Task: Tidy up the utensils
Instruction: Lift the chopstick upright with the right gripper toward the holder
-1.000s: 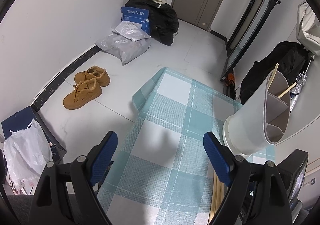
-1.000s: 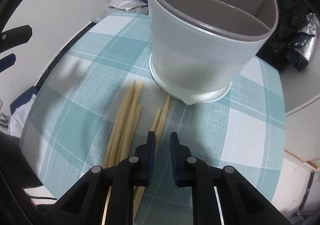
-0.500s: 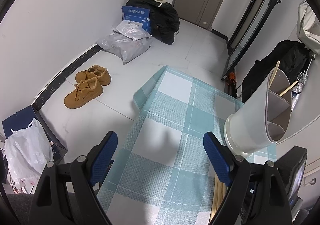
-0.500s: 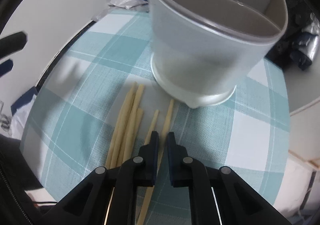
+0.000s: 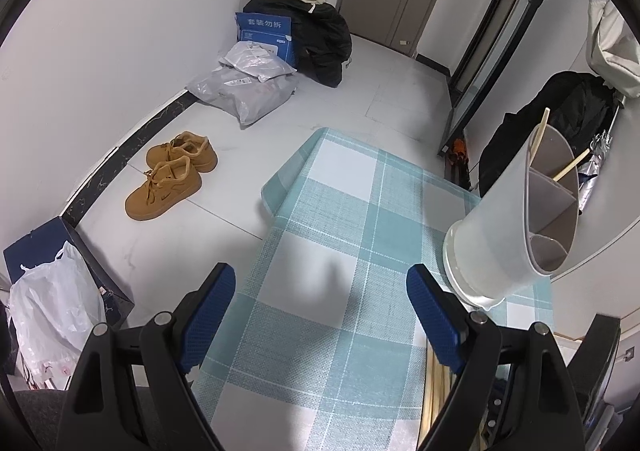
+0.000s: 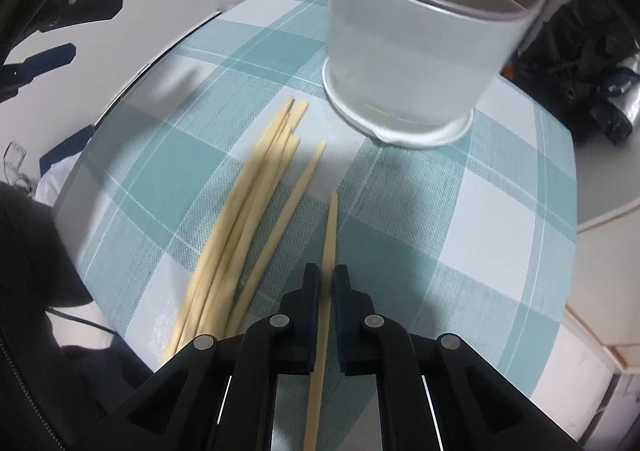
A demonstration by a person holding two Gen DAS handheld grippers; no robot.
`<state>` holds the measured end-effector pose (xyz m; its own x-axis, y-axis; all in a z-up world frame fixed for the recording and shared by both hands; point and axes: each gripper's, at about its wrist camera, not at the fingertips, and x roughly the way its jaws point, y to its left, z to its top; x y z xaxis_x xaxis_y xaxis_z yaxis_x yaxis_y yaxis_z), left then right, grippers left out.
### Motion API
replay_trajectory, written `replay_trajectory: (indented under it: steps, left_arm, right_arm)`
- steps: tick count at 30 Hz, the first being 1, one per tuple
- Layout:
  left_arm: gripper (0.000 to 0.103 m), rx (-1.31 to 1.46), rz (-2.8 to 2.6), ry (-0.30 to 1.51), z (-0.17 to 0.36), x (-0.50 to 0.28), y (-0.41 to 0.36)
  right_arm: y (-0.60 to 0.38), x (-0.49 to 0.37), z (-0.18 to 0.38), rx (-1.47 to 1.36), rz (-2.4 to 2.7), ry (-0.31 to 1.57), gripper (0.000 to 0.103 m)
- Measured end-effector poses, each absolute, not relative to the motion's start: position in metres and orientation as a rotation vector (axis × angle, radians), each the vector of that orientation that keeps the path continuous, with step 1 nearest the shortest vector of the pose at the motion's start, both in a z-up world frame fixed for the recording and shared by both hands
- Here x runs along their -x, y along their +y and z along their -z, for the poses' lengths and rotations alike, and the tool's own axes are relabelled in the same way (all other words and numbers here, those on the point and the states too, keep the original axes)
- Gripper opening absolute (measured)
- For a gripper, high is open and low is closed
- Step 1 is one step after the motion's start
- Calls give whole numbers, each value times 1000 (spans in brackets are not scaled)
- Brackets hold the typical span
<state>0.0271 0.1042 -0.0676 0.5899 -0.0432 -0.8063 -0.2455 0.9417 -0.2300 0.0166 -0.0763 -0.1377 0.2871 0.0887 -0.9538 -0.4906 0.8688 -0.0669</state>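
My right gripper (image 6: pixel 326 285) is shut on one pale wooden chopstick (image 6: pixel 329 235) whose tip points toward the white divided utensil holder (image 6: pixel 416 51). Several more chopsticks (image 6: pixel 248 211) lie in a loose bundle on the checked cloth just left of it. In the left wrist view the holder (image 5: pixel 516 223) stands at the right with two chopsticks (image 5: pixel 538 133) sticking out of it. My left gripper (image 5: pixel 320 303) is open and empty above the cloth, left of the holder.
The table (image 5: pixel 352 211) has a teal and white checked cloth; its left edge drops to the floor. On the floor are tan shoes (image 5: pixel 172 175), grey parcels (image 5: pixel 248 91), a black bag (image 5: pixel 316 39) and a white plastic bag (image 5: pixel 48 315).
My right gripper closed on one chopstick and drew it back from the holder's base, away from the bundle. The left gripper stayed open and nearly still.
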Motion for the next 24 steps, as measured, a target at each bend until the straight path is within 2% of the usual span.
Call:
replay_trajectory:
  steps: [6, 7, 11, 17, 24]
  left_arm:
    - [84, 315, -112, 979, 76, -28, 105]
    - [84, 309, -103, 990, 79, -28, 104]
    - [84, 272, -26, 1077, 94, -30, 89]
    - [84, 153, 111, 1201, 114, -31, 45]
    - [84, 73, 141, 1245, 121, -32, 24]
  right_arm:
    - [-60, -38, 135, 370, -416, 1179, 10]
    - [-60, -39, 134, 358, -423, 1176, 5]
    - [-70, -37, 124, 276, -436, 1142, 4]
    - [-119, -37, 83, 10, -435, 1019, 4]
    - [-172, -40, 54, -254, -394, 874, 4]
